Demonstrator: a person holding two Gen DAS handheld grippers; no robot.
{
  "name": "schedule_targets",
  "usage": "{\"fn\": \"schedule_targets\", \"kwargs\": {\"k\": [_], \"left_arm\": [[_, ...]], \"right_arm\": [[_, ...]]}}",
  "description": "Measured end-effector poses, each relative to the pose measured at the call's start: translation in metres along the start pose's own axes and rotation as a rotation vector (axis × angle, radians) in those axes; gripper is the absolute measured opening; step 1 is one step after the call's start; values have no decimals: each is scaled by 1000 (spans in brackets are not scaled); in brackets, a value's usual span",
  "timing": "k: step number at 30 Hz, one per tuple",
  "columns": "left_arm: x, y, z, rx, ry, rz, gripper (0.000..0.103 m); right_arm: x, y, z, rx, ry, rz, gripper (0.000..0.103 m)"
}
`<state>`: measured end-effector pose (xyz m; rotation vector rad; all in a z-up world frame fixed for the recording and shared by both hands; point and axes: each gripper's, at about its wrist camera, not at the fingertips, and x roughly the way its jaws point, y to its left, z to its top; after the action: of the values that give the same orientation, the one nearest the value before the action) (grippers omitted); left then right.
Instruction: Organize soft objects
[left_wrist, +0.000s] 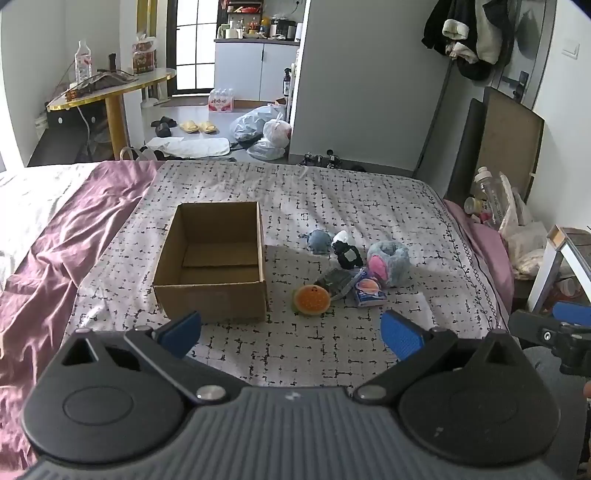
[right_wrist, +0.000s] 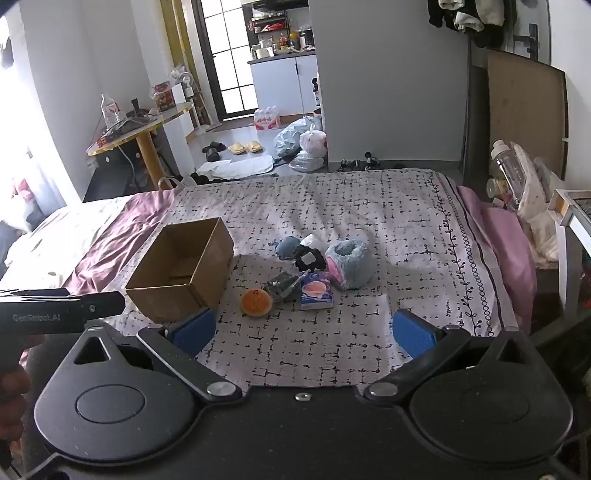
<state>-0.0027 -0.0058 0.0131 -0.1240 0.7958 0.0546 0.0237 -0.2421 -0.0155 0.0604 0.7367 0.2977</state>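
I see the soft objects clustered on the bed's patterned sheet (left_wrist: 332, 192): an orange round plush (left_wrist: 312, 300), a tissue pack (left_wrist: 369, 291), a fluffy blue-and-pink toy (left_wrist: 388, 261), a black-and-white plush (left_wrist: 345, 251) and a small blue plush (left_wrist: 319, 242). Just left of them stands an open cardboard box (left_wrist: 214, 258). My left hand-held gripper (left_wrist: 291, 334) and right hand-held gripper (right_wrist: 303, 330) both hover above the sheet, jaws spread wide, pinching nothing.
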Motion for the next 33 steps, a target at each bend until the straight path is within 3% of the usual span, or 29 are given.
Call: {"fn": "schedule_targets", "kwargs": {"k": [33], "left_arm": [[-7, 15, -3, -7, -28, 2, 103]], "right_arm": [[-4, 3, 1, -7, -25, -13, 103]]}}
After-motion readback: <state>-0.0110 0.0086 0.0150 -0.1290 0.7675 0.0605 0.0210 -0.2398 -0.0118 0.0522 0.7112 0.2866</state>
